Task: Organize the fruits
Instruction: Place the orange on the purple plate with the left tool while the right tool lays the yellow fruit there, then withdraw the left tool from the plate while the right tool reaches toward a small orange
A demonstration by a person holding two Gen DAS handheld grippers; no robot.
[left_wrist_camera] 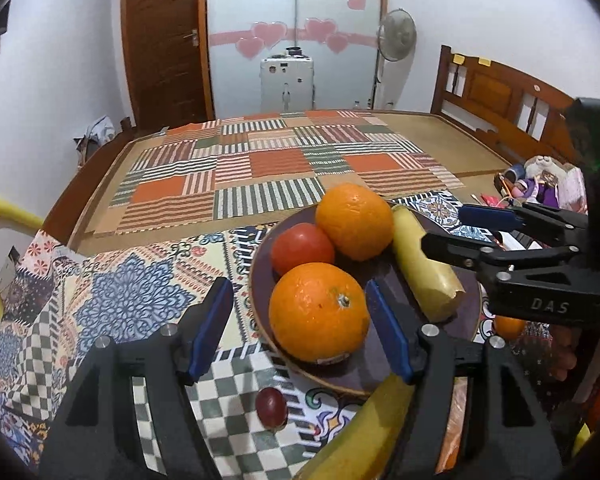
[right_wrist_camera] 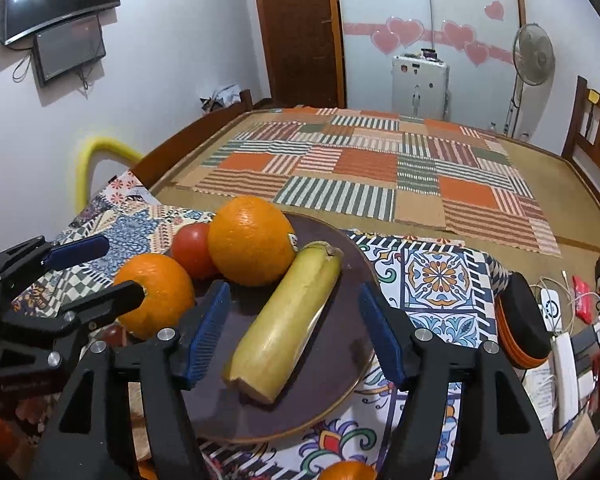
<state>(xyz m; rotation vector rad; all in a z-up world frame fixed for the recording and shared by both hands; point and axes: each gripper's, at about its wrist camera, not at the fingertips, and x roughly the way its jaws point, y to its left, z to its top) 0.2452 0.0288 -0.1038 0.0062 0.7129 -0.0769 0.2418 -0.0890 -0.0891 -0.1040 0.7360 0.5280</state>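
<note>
A dark plate (left_wrist_camera: 354, 376) on the patterned cloth holds two oranges, a red tomato (left_wrist_camera: 302, 248) and a cut banana piece (left_wrist_camera: 420, 268). My left gripper (left_wrist_camera: 298, 284) stands open around the near orange (left_wrist_camera: 318, 312), with its pads clear of the skin. My right gripper (right_wrist_camera: 293, 287) is open over the plate (right_wrist_camera: 332, 344), and the banana piece (right_wrist_camera: 288, 324) lies between its fingers untouched. The far orange (right_wrist_camera: 252, 240) leans against the banana's tip. Each gripper also shows in the other's view: the right gripper (left_wrist_camera: 443, 228) and the left gripper (right_wrist_camera: 124, 267).
A small red fruit (left_wrist_camera: 271, 402) and a whole banana (left_wrist_camera: 360, 432) lie on the cloth in front of the plate. Another orange (right_wrist_camera: 348, 472) sits near the front edge. Cables, a charger and a black-and-orange round object (right_wrist_camera: 520, 320) crowd the right. A bed with a patchwork mat (right_wrist_camera: 360, 168) lies behind.
</note>
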